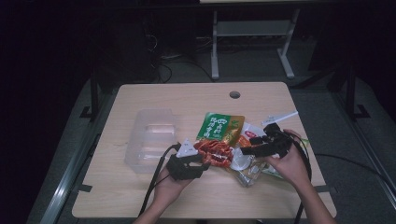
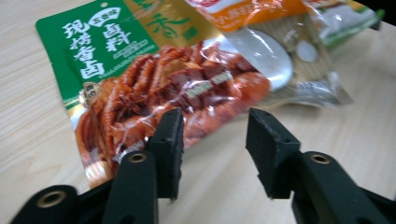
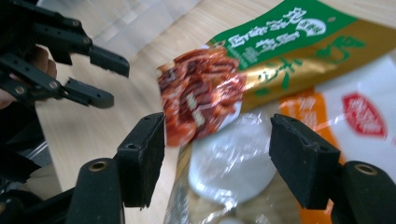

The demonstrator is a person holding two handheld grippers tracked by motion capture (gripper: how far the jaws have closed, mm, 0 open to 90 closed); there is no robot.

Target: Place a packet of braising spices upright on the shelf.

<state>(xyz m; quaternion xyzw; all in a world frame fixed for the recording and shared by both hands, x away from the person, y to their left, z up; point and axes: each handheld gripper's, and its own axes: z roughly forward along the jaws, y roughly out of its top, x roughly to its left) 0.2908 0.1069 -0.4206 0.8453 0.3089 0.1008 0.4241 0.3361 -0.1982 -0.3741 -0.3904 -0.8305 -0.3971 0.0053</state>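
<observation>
A green and gold snack packet (image 1: 219,128) with a red food picture lies mid-table among other packets. My left gripper (image 1: 205,161) is at the packet's red end, jaws apart. In the left gripper view the packet (image 2: 140,84) lies just ahead of my left gripper (image 2: 215,140), its edge beside the left jaw, with only bare table between the pads. My right gripper (image 1: 245,150) stands open over a clear packet with a white disc (image 3: 229,163). In the right gripper view my right gripper (image 3: 217,154) is wide, and my left gripper (image 3: 119,84) shows open beyond it.
A clear plastic container (image 1: 152,137) stands left of the packets. An orange and white packet (image 3: 359,112) lies under the green one. The wooden table (image 1: 187,98) has a cable hole (image 1: 234,94) at the back. Cables trail from both grippers toward the front edge.
</observation>
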